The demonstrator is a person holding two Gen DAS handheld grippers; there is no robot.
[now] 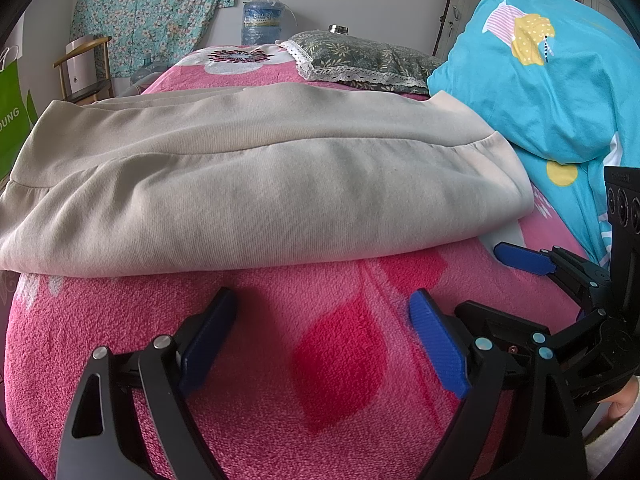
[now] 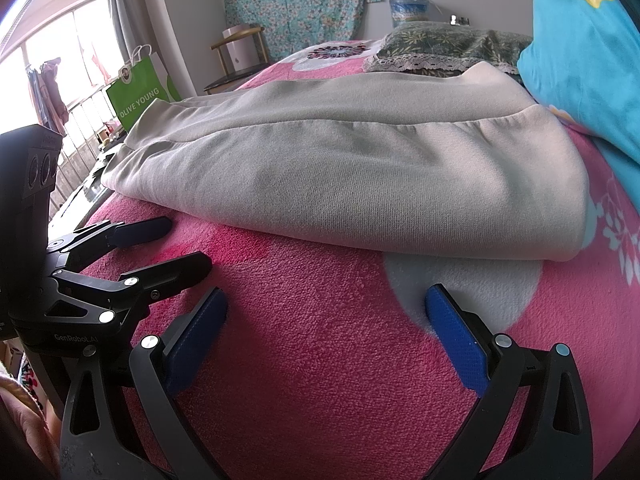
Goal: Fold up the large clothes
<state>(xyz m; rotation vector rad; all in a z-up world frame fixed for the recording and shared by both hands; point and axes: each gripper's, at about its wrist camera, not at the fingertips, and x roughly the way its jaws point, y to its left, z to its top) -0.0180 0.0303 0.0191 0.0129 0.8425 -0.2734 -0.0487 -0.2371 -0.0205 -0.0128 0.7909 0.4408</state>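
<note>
A large beige garment (image 1: pixel 260 184) lies folded in layers across the pink fleece blanket (image 1: pixel 340 400), its thick fold edge facing me. My left gripper (image 1: pixel 322 296) stands open over the bare blanket just short of that edge, nothing between its blue pads. To its right, my right gripper (image 1: pixel 478 278) is open too, one blue pad near the garment's right corner. In the right wrist view the garment (image 2: pixel 360 172) fills the middle. There the right gripper (image 2: pixel 326 294) is open and empty, and the left gripper (image 2: pixel 190 242) stands open at the left, close to the garment's left end.
A bulky turquoise quilt (image 1: pixel 540 80) rises at the right, beside the garment. A green floral pillow (image 1: pixel 360 60) lies behind it, with a water jug (image 1: pixel 262 20) farther back. A chair (image 1: pixel 84 68) and a green shopping bag (image 2: pixel 140 96) stand off the bed's left side.
</note>
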